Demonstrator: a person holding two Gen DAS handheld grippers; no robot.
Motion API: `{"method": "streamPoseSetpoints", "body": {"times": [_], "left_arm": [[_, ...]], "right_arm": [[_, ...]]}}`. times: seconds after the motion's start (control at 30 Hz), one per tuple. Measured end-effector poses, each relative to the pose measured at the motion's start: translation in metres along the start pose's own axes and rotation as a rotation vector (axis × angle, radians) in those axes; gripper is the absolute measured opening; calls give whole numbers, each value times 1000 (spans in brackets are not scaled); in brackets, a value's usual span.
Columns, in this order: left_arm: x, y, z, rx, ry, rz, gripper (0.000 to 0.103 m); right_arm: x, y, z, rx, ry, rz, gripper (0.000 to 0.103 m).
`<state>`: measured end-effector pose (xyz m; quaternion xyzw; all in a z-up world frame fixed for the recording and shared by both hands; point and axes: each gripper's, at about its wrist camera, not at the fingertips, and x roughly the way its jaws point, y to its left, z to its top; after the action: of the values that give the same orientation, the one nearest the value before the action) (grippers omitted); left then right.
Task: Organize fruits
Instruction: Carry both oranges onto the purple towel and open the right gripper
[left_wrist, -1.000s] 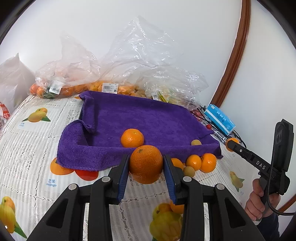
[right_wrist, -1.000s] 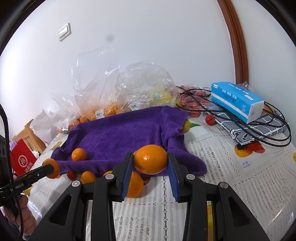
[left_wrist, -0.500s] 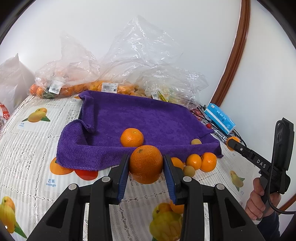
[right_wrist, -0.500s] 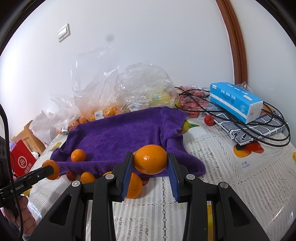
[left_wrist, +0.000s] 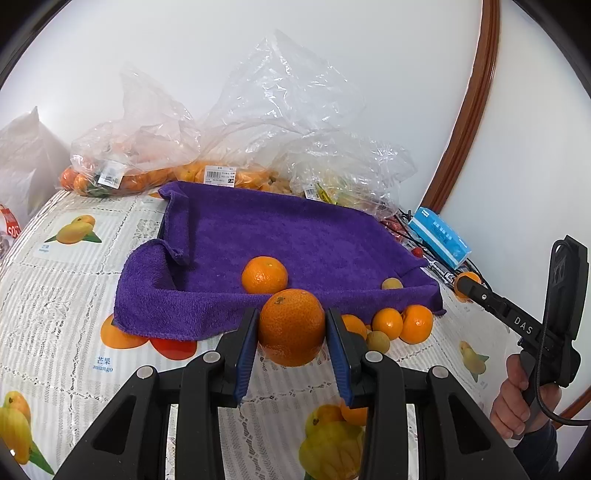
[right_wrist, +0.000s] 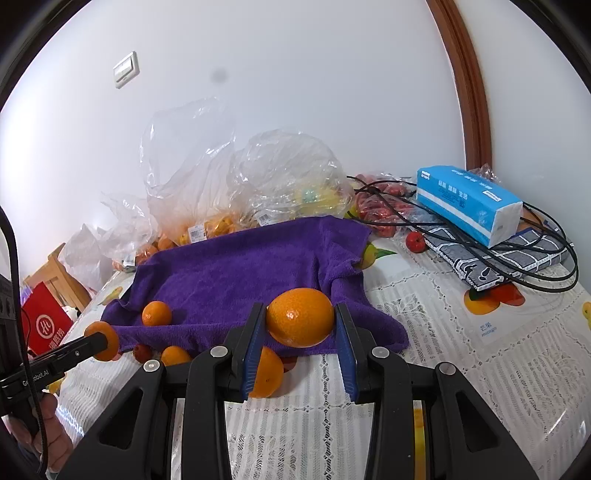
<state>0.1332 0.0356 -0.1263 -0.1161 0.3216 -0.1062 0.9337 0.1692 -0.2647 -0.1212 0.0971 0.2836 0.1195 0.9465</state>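
My left gripper (left_wrist: 291, 321) is shut on a large orange (left_wrist: 291, 326), held above the near edge of a purple towel (left_wrist: 280, 236). One orange (left_wrist: 264, 275) and a small tan fruit (left_wrist: 391, 284) lie on the towel. Several small oranges (left_wrist: 402, 323) sit on the tablecloth by the towel's near right corner. In the right wrist view my right gripper (right_wrist: 300, 319) is shut on another orange (right_wrist: 300, 317) over the towel's (right_wrist: 251, 266) near edge. An orange (right_wrist: 156, 313) rests on the towel at left and a loose orange (right_wrist: 266, 373) lies under my left finger.
Clear plastic bags of fruit (left_wrist: 229, 147) crowd the wall behind the towel. A blue tissue pack (right_wrist: 469, 203), black cables (right_wrist: 535, 273), a checked cloth and small red fruits (right_wrist: 415, 242) lie at the right. A red bag (right_wrist: 44, 325) stands at the left table edge.
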Motion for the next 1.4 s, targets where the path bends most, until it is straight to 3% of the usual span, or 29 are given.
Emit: {"method": "streamPoseSetpoints", "body": {"times": [0.37, 0.77, 1.07, 1.4], "left_arm": [[-6, 0, 6, 6, -26, 18, 35], [-12, -13, 35, 39, -84, 22, 35], [8, -15, 62, 31, -113, 43, 35], [35, -3, 80, 33, -111, 94, 35]], "right_arm": [[-3, 7, 2, -19, -11, 18, 37], [-3, 26, 34, -40, -42, 59, 37], [-3, 46, 72, -97, -111, 104, 37], [33, 52, 86, -132, -85, 109, 37]]}}
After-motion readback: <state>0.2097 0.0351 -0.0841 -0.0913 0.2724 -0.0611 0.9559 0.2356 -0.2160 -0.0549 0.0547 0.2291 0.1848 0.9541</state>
